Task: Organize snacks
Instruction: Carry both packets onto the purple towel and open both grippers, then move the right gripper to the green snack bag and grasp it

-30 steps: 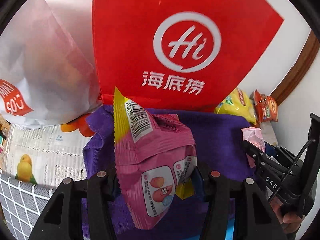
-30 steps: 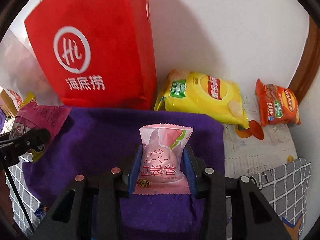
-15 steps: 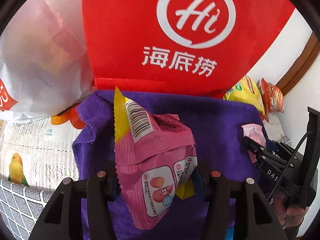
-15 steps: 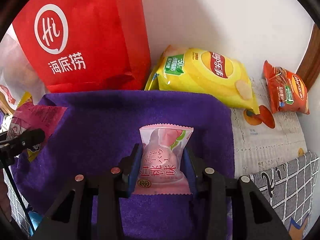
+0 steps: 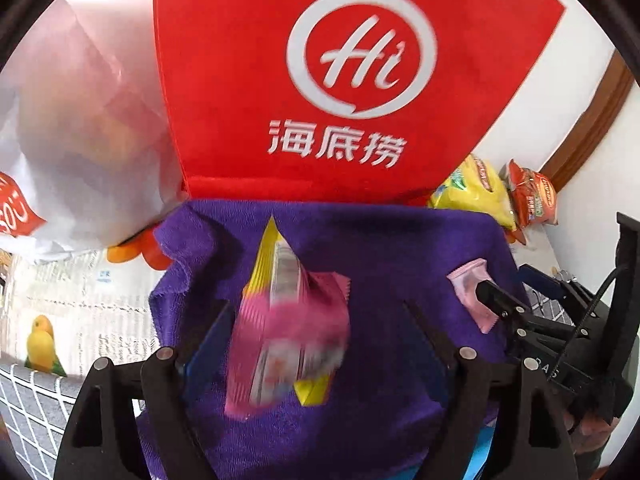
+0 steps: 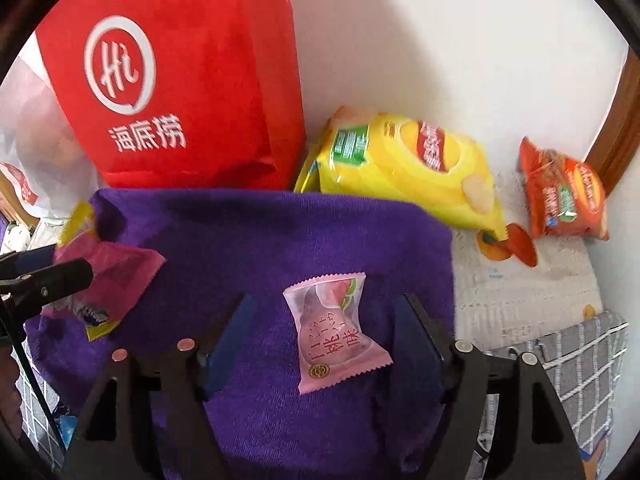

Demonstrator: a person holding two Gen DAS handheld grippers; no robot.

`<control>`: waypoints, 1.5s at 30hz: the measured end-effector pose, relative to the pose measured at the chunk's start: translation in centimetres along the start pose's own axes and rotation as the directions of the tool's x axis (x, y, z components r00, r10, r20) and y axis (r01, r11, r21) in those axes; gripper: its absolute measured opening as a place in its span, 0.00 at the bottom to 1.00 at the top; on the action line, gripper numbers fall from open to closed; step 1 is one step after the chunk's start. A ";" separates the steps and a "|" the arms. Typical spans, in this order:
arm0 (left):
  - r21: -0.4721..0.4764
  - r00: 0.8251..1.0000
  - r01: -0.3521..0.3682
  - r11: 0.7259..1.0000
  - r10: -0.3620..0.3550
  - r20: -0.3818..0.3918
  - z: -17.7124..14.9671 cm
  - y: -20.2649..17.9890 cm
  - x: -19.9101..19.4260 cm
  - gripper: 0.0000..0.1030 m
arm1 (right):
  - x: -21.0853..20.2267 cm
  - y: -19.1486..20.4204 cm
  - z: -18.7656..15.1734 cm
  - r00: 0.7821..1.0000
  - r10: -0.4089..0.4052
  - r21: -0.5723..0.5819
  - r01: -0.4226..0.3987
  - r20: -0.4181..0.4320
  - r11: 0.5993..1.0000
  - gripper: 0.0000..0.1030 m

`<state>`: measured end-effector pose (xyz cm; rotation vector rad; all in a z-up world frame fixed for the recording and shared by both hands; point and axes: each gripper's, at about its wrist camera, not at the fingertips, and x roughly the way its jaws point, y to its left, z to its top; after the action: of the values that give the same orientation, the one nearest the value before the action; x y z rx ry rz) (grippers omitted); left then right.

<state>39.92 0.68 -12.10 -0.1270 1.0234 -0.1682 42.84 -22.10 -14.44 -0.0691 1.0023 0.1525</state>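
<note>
A purple cloth [image 5: 380, 248] [image 6: 256, 240] lies spread in front of a red bag [image 5: 352, 80] [image 6: 176, 92]. My left gripper [image 5: 316, 332] is open; a pink and yellow snack packet [image 5: 288, 340] is blurred between its fingers, loose over the cloth. It also shows at the left of the right wrist view [image 6: 108, 276]. My right gripper [image 6: 320, 328] is open; a pale pink peach candy packet [image 6: 336, 328] lies free on the cloth between its fingers, and shows in the left wrist view [image 5: 472, 292].
A yellow chip bag [image 6: 408, 168] and an orange snack bag [image 6: 564, 196] lie by the white wall at the right. A white plastic bag [image 5: 76, 128] stands left of the red bag. Newspaper [image 5: 80, 300] and a grey checked cloth [image 6: 576, 364] cover the table.
Both grippers have opened and let go of their packets. The pink and yellow packet is dropping onto the cloth; the peach candy now lies on it. Both grippers moved forward over the cloth.
</note>
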 end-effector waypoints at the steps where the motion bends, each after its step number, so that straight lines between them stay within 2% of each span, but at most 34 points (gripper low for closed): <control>1: 0.005 1.000 -0.010 1.000 0.010 0.003 0.0 -0.1 -0.4 0.80 | -0.7 0.1 0.0 1.000 -0.014 -0.003 0.014 0.007 1.000 0.74; 3: 0.010 0.999 -0.027 1.000 0.026 0.020 0.0 -0.4 -1.4 0.80 | -1.9 0.4 -0.1 0.999 -0.053 -0.004 0.053 0.010 0.999 0.78; 8: 0.009 0.997 -0.033 0.999 0.032 0.074 -1.0 -0.5 -5.5 0.80 | -6.2 0.5 -1.1 0.989 -0.138 0.018 0.137 0.053 0.990 0.78; 11: -0.006 0.995 -0.022 1.000 0.022 0.092 -2.2 -0.3 -7.7 0.79 | -8.4 0.4 -1.7 0.989 -0.130 0.041 0.127 0.071 0.991 0.78; 16: -0.002 0.991 -0.070 0.998 0.070 0.111 -4.6 -0.3 -11.2 0.78 | -12.6 0.2 -3.8 0.985 -0.129 0.078 0.121 0.116 0.990 0.78; 19: -0.015 0.990 -0.064 0.998 0.065 0.123 -6.1 -0.6 -13.0 0.78 | -14.5 0.1 -5.1 0.982 -0.119 0.089 0.107 0.146 0.990 0.78; 21: -0.019 0.989 -0.059 0.998 0.061 0.135 -7.1 -0.6 -14.1 0.78 | -15.7 0.3 -6.2 0.978 -0.134 0.090 0.121 0.162 0.989 0.79; 23: -0.014 0.986 -0.076 0.997 0.078 0.144 -8.4 -0.6 -15.2 0.78 | -16.5 0.4 -7.3 0.977 -0.171 0.095 0.159 0.129 0.983 0.80; 27: -0.009 0.987 -0.079 0.997 0.080 0.141 -10.5 -0.5 -16.8 0.78 | -17.8 -0.2 -9.3 0.989 -0.103 0.120 0.090 0.106 0.989 0.80; 32: -0.007 0.984 -0.096 0.995 0.096 0.151 -13.2 -0.4 -18.4 0.78 | -19.9 -0.8 -12.4 0.992 -0.044 0.178 0.022 0.120 0.984 0.80; 34: -0.020 0.984 -0.095 0.995 0.096 0.149 -14.2 0.1 -18.9 0.78 | -20.3 -0.8 -13.5 0.992 -0.046 0.198 0.022 0.120 0.980 0.80; 41: -0.061 0.985 -0.087 0.994 0.095 0.145 -17.7 2.3 -19.6 0.78 | -21.3 1.3 -17.2 0.989 -0.001 0.138 -0.020 0.150 0.990 0.80; 45: -0.078 0.984 -0.081 0.994 0.092 0.150 -19.1 3.3 -20.0 0.78 | -20.6 2.7 -18.7 0.993 0.024 0.114 -0.038 0.117 0.993 0.77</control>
<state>13.65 7.34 -5.76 -0.1579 0.8799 -0.0422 15.95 -23.83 -7.11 0.0606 0.8948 0.1251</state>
